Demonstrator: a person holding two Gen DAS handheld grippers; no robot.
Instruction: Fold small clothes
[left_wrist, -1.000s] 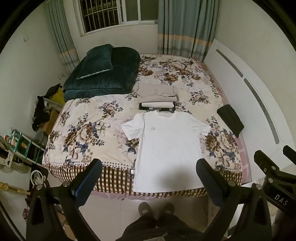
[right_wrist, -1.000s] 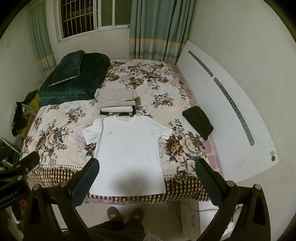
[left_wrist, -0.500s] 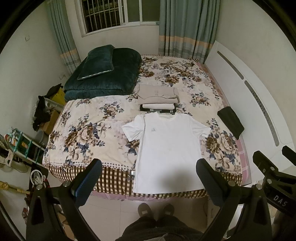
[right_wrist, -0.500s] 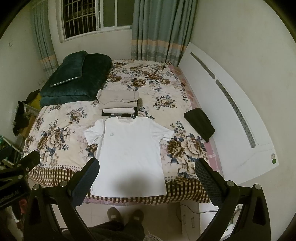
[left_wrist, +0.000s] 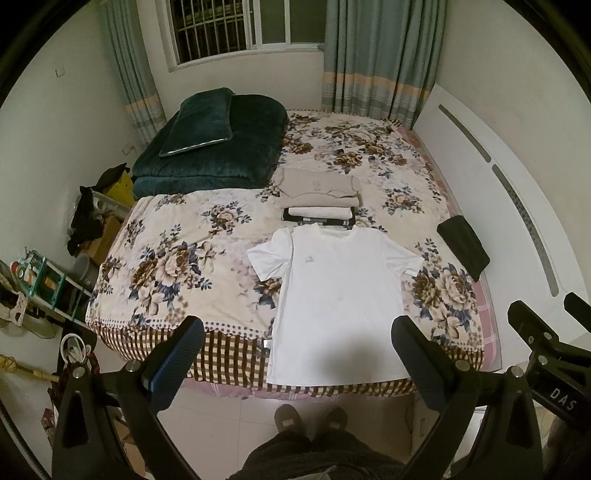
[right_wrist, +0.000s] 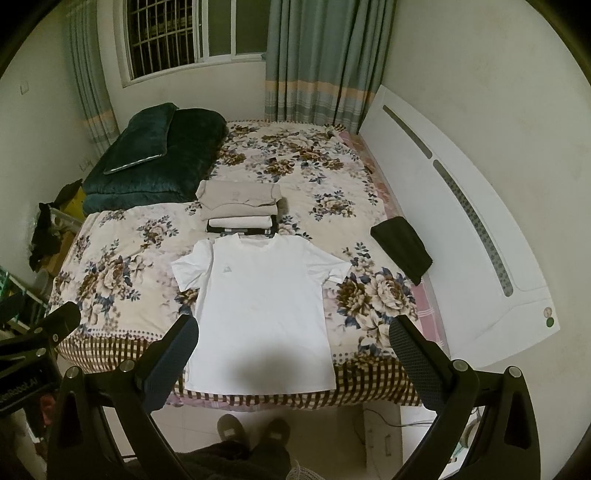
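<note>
A white T-shirt (left_wrist: 340, 295) lies flat and face up on the flowery bed (left_wrist: 166, 266). Its collar points to the far side, right by a pile of folded clothes (left_wrist: 319, 199). Its bottom edge hangs a little over the near side of the bed, above the person's feet.

The left claw (left_wrist: 295, 354) is wide open and holds nothing. The right claw (right_wrist: 291, 350) is wide open and holds nothing too. Both hang in the air above the floor, well apart from the shirt. No fold looks started yet.

Here is what could go wrong, as I see it. The bottom edge already hangs off the bed, so a hard tug toward the person could pull the whole shirt down to the floor. The shirt is thin and soft, so a claw may pinch the bed cover along with it and drag both up. If one claw lifts higher than the other, the fold will come out crooked. The sleeves could bunch up under the fold. A push toward the far side could bump the pile of folded clothes and mess it up. A folded black cloth (right_wrist: 402, 247) lies on the right side, out of the way.
</note>
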